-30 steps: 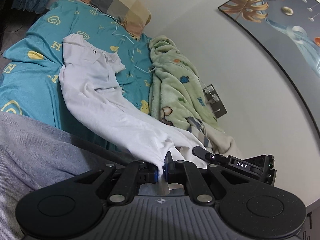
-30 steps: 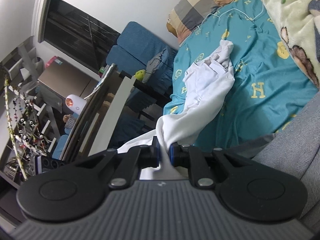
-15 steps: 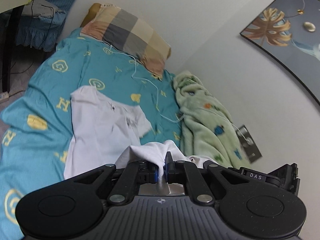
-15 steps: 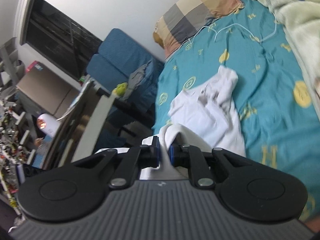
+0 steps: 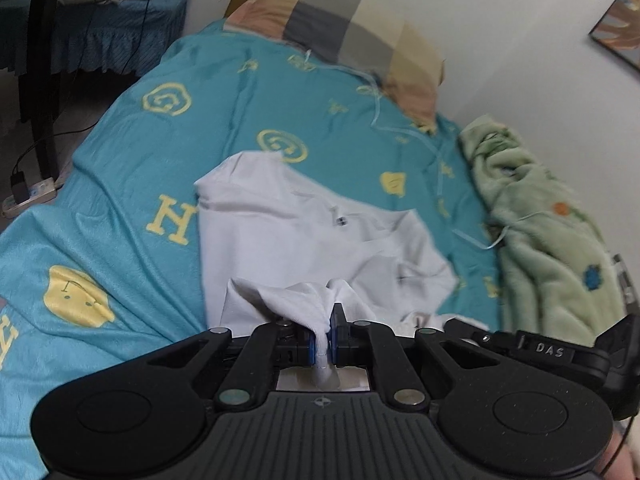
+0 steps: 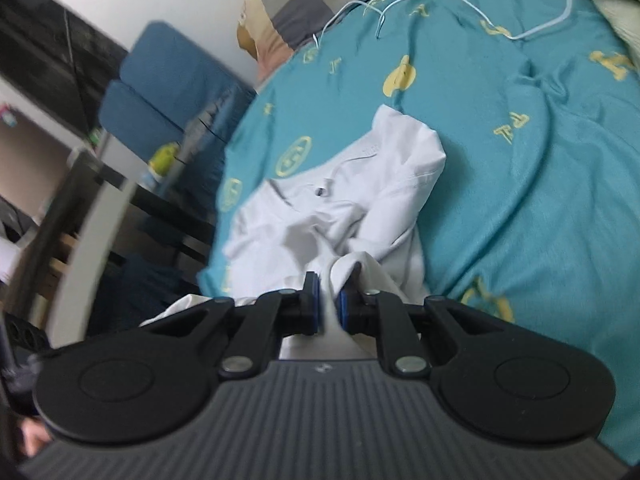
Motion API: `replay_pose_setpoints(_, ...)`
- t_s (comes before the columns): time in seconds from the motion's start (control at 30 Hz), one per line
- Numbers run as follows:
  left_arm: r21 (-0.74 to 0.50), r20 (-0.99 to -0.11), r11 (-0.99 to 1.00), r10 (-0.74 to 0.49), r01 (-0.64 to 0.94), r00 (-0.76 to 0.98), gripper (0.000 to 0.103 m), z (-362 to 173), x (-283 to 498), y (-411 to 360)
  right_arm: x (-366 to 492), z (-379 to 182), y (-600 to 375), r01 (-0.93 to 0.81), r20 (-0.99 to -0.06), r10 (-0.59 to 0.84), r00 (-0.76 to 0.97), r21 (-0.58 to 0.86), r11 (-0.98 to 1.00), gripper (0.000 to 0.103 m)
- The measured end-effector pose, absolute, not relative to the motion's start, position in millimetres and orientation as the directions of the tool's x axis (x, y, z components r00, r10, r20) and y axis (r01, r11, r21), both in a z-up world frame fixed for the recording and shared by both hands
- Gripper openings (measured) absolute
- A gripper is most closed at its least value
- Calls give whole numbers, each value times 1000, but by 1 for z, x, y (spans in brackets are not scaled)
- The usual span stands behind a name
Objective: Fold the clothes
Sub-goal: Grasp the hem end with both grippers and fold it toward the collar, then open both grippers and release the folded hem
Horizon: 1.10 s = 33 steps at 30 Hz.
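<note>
A white polo shirt (image 5: 304,236) lies on the teal bedspread (image 5: 160,152), collar end toward the pillow. My left gripper (image 5: 322,336) is shut on a bunched edge of the shirt, held low over its near part. The shirt also shows in the right wrist view (image 6: 360,200). My right gripper (image 6: 329,308) is shut on another bunched edge of it, jaws a little apart around the cloth. The other gripper's black body (image 5: 560,352) shows at the right of the left wrist view.
A checked pillow (image 5: 344,28) lies at the head of the bed. A green fleece blanket (image 5: 548,232) lies along the wall. A white cable (image 6: 440,4) runs over the bedspread. A blue chair (image 6: 168,80) and a desk stand left of the bed.
Both grippers have carried the shirt's near edge forward toward the collar, doubling the shirt over itself. They now sit lower and closer over the shirt. Both grips are unchanged.
</note>
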<state>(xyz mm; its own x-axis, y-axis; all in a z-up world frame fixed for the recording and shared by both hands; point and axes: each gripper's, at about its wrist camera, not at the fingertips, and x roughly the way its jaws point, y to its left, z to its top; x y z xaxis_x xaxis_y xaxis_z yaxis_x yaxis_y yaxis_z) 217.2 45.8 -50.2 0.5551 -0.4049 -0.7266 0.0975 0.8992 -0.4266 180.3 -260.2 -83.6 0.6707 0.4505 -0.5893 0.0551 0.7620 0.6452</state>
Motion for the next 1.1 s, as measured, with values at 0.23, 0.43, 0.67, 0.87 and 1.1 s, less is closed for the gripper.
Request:
replay_pose_setpoints(0.23,-362,-764,926,-362,109,534,9,-75,226,39,191,-102,-251,10,-602,421,679,581,814,15)
replay_pose_setpoints(0.43,-369,-739,921,-375,129,560,45,-60,205,41,177,-93,-253,-9,-559,444,700,615,789,38)
replay_pose_setpoints(0.67,-337,-699,928,-359,159,619,70,-39,156,48,141,-75,-255,-40,-514,424,746,601,798,71)
replay_pose_setpoints(0.87,-273,-743,955,-286,117,605,71,-44,134,50,113,-72,-257,-18,-547,397,737,571,820,71)
replay_pose_setpoints(1.1,-239,-803,969,-235,66,547,64,-71,141,53,113,-97,-246,21,-629,366,686,519,854,56)
